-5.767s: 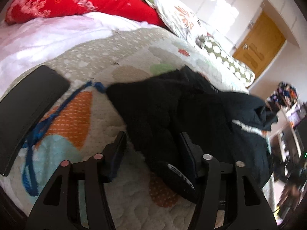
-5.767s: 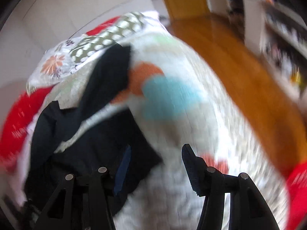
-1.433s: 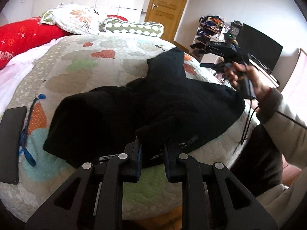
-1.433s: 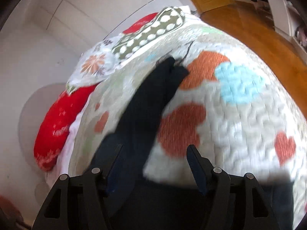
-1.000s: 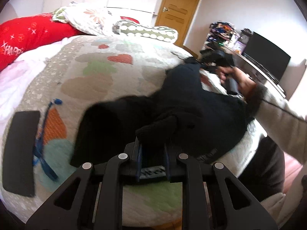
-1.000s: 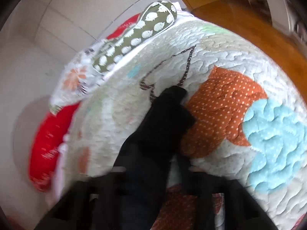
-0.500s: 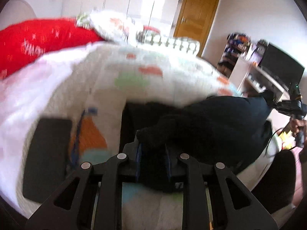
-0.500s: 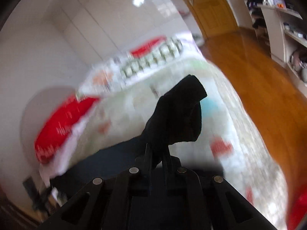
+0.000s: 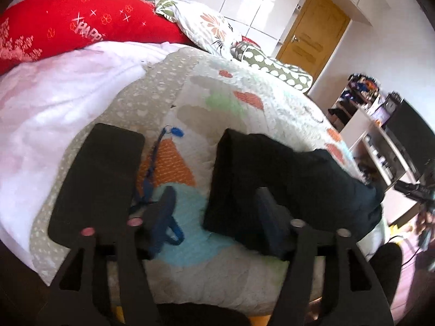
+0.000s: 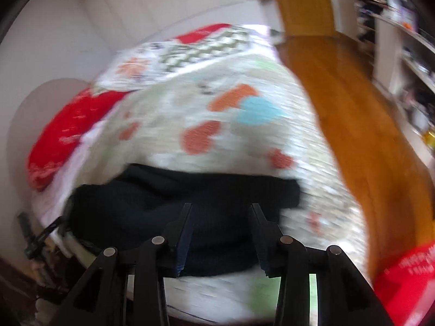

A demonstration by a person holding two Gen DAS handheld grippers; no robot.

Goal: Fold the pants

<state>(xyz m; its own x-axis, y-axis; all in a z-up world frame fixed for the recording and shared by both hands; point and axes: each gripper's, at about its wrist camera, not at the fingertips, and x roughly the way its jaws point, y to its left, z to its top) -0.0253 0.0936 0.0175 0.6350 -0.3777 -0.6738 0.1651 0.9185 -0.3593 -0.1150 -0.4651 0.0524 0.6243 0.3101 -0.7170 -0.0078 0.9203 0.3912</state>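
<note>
The black pants (image 9: 285, 174) lie folded in a broad band across the quilt (image 9: 195, 114) near the bed's front edge. My left gripper (image 9: 214, 198) hovers over their left end with its jaws opening. Its right finger is over the cloth, its left finger over bare quilt, and nothing is pinched. In the blurred right wrist view the same pants (image 10: 190, 198) stretch from left to right. My right gripper (image 10: 221, 212) is above their near edge, jaws opening, with cloth showing between the fingers but not pressed.
A black flat slab (image 9: 100, 176) lies on the quilt left of the pants, beside a blue lanyard (image 9: 155, 168). Red pillow (image 9: 81, 24) and patterned pillows (image 9: 206, 27) sit at the bed's head. A wooden floor (image 10: 353, 108), door (image 9: 312, 35) and shelves are on the right.
Both grippers were shut on bunches of black cloth half a second ago and have let go. The pants now lie flatter on the quilt. The right gripper has swung back toward the near edge.
</note>
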